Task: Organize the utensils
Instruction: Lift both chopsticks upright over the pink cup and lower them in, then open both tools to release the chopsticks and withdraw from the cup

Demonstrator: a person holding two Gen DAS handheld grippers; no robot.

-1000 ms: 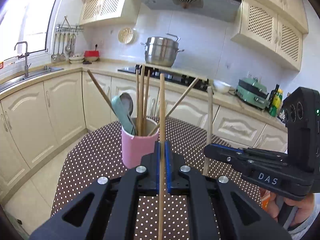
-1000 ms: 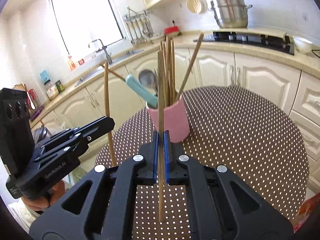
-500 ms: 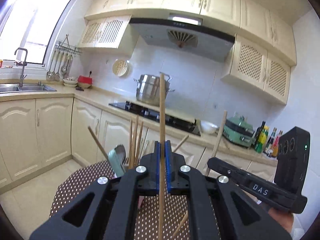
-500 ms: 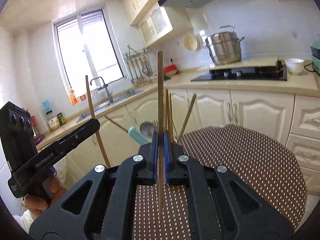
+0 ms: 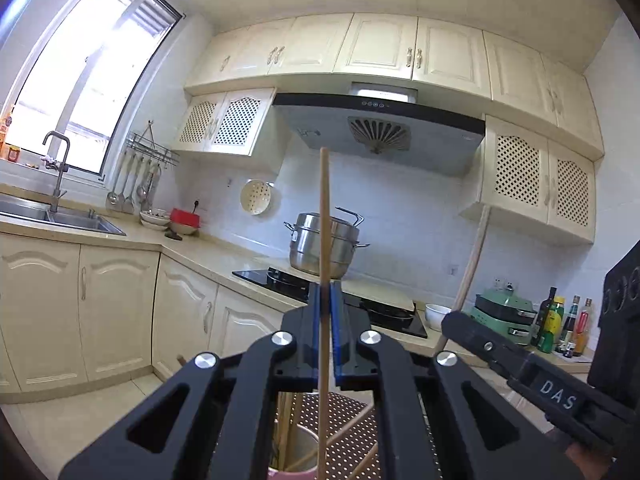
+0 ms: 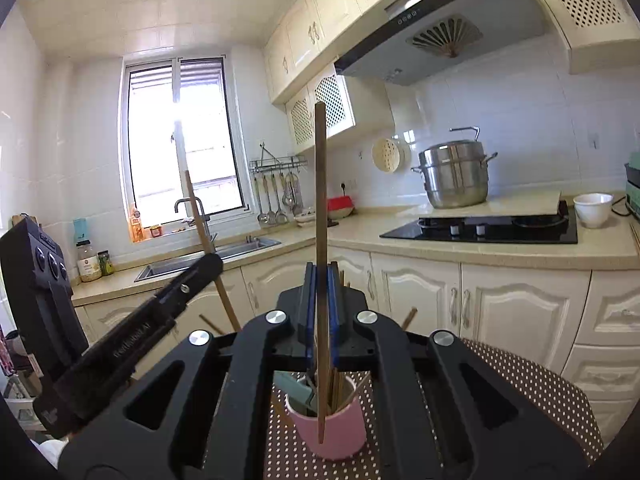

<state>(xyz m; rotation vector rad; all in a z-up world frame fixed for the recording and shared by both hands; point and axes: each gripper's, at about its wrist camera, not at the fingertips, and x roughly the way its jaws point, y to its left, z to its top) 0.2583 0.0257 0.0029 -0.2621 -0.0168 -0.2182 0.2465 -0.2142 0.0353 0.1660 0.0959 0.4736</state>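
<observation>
The setting is a kitchen with cream cabinets, white wall tiles and a round counter (image 6: 532, 376) covered in a brown cloth with white dots.

Nearest the right wrist camera, the right tool (image 6: 321, 280) points level, its blue pads pressed together on a dark wooden chopstick (image 6: 320, 184). This chopstick stands upright; its lower end hangs over the pink cup (image 6: 340, 436), at the near rim as seen from this camera. The pink cup stands on the counter and holds several more chopsticks and a teal-handled utensil (image 6: 298, 392) (the utensil head is hidden behind the tool body).

Nearest the left wrist camera, the left tool (image 5: 326, 300) also points level and pinches a pale wooden chopstick (image 5: 324, 216), held upright between its blue pads. The lower end of this chopstick drops past the tool body toward the cup rim at the bottom edge; contact cannot be determined there.

Each tool appears in the other camera: the left tool to the left of the right wrist view, the right tool to the right of the left wrist view.

Beyond the counter, the worktop carries a black hob (image 6: 500, 228) with a steel steamer pot (image 6: 456, 176). A white bowl (image 6: 592, 208) sits just beside the hob. Farther back are the sink (image 6: 208, 258), a rack of hanging ladles (image 6: 276, 196) and the window (image 6: 180, 140). The range hood (image 5: 380, 132) hangs above the hob.
</observation>
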